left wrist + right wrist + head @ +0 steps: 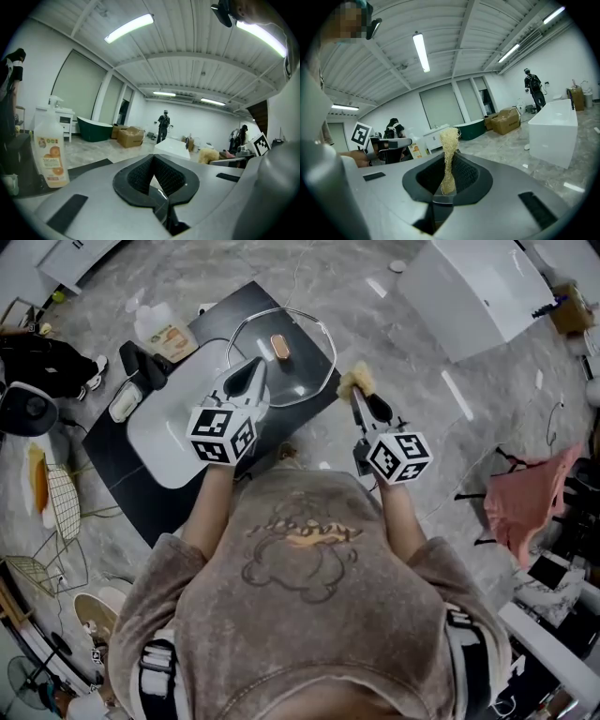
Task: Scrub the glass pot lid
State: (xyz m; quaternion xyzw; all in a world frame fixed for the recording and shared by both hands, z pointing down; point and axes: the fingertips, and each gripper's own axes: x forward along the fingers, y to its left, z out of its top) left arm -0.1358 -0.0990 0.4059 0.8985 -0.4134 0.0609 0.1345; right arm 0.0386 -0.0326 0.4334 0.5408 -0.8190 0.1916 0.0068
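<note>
A: Entry, near to far. Left side, centre of the head view?

B: The left gripper (251,373) has its jaws together on the near rim of the glass pot lid (302,371). The left gripper view confirms it: the pads (171,178) are closed with a thin edge of glass (160,199) pinched between them.

A: Right side?

B: The right gripper (360,397) is clamped on a pale fibrous scrubber (355,381). In its own view the scrubber (449,140) stands upright out of the closed jaws. It sits just beside the lid's right rim; contact cannot be told.

A: Where is the lid?

B: Upper centre of the head view, over the far end of a white tray (164,437) on a black mat (122,470). Its brown knob (279,346) faces up.

A: Further out?

B: A detergent bottle (165,334) in the upper left, beside the mat. A white bathtub (473,292) in the upper right.
</note>
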